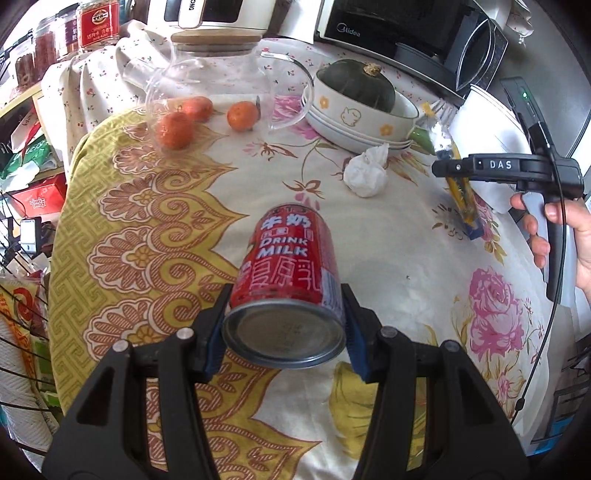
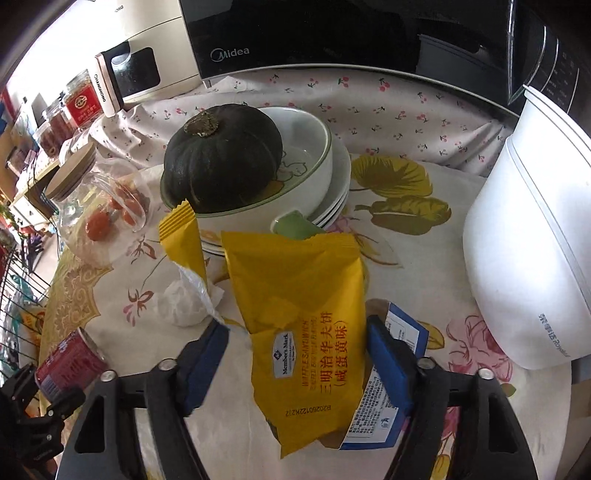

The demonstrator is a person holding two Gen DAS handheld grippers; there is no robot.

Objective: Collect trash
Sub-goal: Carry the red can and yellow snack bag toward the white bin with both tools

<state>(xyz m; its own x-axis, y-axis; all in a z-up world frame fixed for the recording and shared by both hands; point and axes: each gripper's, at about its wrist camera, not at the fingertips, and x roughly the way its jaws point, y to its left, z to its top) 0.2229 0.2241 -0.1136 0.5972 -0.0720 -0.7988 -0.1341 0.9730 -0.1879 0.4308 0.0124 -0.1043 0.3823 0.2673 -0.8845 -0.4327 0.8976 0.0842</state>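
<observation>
On my left I have the left gripper point(image 1: 284, 325) pinching one red can point(image 1: 288, 266) between its blue pads, the can lying on its side with the base toward my camera and "DRINK MILK" printed on it in white. Beyond those fingers, on the floral counter point(image 1: 388, 258), I count three tangerines point(image 1: 242, 115), two of them seen through one glass jug point(image 1: 221, 85) with a wooden lid. Further right sits one crumpled white tissue point(image 1: 365, 173), then one stack of bowls point(image 1: 354, 118) carrying one dark green squash point(image 1: 356, 85), with a "Midea" microwave point(image 1: 399, 33) behind. From the right gripper point(image 2: 295, 354) I see one yellow wrapper point(image 2: 303, 325) between the fingers, labelled "Member's Mark", with the code "B20260122K202" near its bottom edge. The right pad touches its edge while the left pad stands clear of it, so the fingers are spread around it rather than squeezing. One blue and white carton point(image 2: 373, 424) lies under the right finger, and one white cooker point(image 2: 535, 240) stands well off to the right.
</observation>
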